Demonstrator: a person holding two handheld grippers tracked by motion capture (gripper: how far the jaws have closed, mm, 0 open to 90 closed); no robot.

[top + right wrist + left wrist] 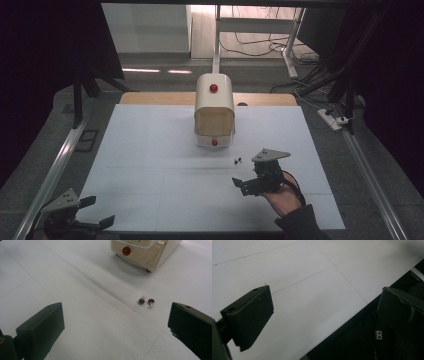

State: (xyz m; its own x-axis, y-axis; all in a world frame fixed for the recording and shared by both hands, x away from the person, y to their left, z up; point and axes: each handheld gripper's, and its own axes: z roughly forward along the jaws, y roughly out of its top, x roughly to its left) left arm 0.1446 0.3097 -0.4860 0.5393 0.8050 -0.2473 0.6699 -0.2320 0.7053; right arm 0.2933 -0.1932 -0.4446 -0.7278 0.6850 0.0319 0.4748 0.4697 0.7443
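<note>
We are facing a cream box [214, 111] mid-table; our right gripper [248, 182], jaws spread and empty, is hovering near two small dark studs [146, 301]. Likely next: closing precisely on one. Our left gripper [95, 211] is idling, released, at the table's near edge.

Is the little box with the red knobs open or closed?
Closed, it seems. The cream box sits upright on the white table, its see-through front panel down flush, red knob at the bottom.

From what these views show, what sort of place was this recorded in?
Probably a lab or data-collection rig: a white-covered table framed by metal rails, cables and a power strip on the floor, and a hand-held right gripper.
</note>
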